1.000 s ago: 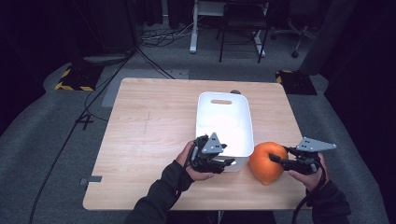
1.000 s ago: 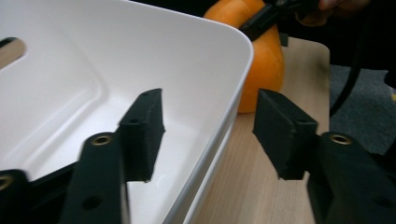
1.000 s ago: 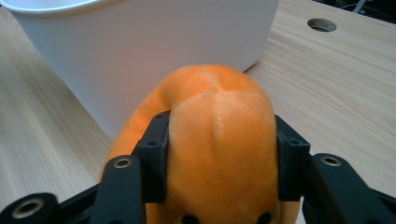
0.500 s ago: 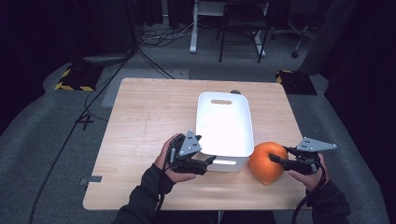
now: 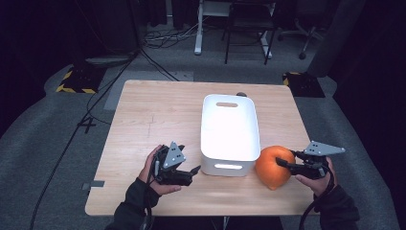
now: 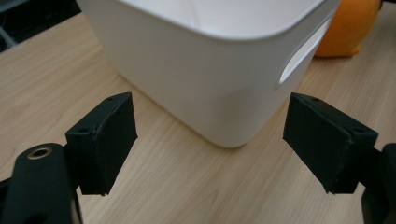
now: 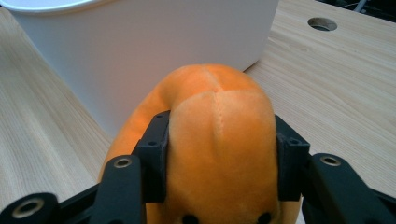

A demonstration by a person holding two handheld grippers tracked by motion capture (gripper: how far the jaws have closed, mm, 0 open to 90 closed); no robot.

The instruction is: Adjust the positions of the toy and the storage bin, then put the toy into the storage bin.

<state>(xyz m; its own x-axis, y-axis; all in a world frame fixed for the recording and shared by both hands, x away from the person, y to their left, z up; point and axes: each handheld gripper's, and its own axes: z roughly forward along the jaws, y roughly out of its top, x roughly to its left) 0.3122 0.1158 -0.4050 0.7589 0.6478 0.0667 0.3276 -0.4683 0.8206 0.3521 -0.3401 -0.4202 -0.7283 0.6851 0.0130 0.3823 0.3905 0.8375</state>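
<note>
1. The right gripper (image 5: pixel 287 165) was clenched on the orange plush (image 7: pixel 219 140), held beside the white bin (image 5: pixel 229 132), probably ready for lifting in.
2. The left gripper (image 5: pixel 194 170) had just been opening, jaws empty, near the bin's front corner, probably freeing it.

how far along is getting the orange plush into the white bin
Done: the right claw is shut on the orange plush toy, which sits on the table right beside the white bin. In hand: the left claw has just been opening and has let go of the bin's near end, with nothing between its jaws. Left: lifting the plush over the rim and dropping it in.
</note>
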